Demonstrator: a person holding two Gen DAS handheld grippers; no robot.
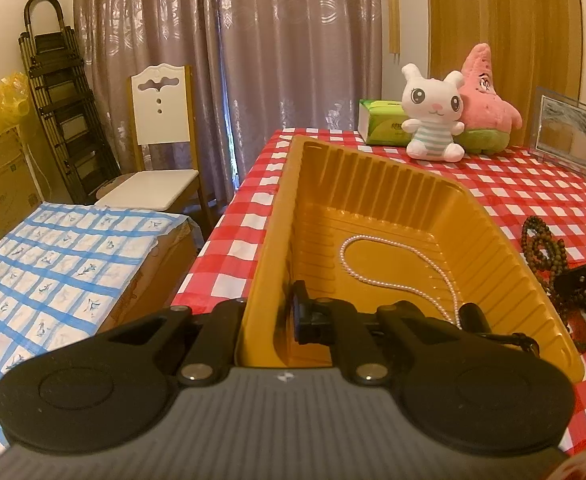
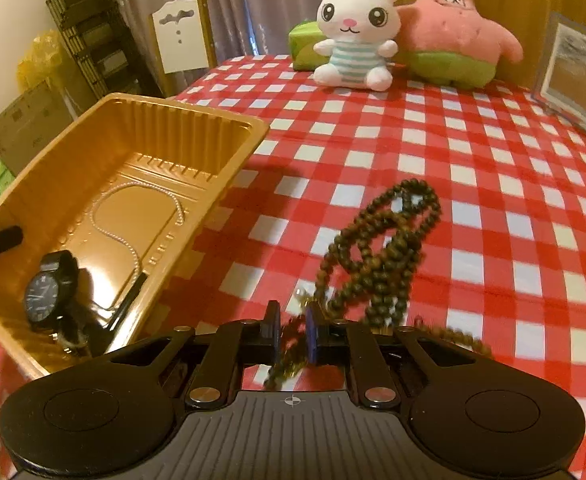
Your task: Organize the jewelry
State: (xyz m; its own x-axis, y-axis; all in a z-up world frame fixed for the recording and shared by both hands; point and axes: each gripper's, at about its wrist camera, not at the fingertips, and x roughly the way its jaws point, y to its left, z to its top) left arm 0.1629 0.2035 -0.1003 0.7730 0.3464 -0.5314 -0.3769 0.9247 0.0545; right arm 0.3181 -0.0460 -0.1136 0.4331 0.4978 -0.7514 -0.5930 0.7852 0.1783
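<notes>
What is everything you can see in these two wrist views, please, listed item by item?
tray: one, gold, on the table's left edge
pearl necklace: one, white, in the tray
watch: one, black, in the tray's near corner
bead string: one, dark brown, on the cloth right of the tray
tablecloth: one, red and white check
rabbit plush: one, white, far side of the table
star plush: one, pink, beside the rabbit
tissue box: one, green, behind the rabbit
picture frame: one, far right
chair: one, white, left of the table
left gripper: shut on the tray's near wall
right gripper: beads between its fingers
</notes>
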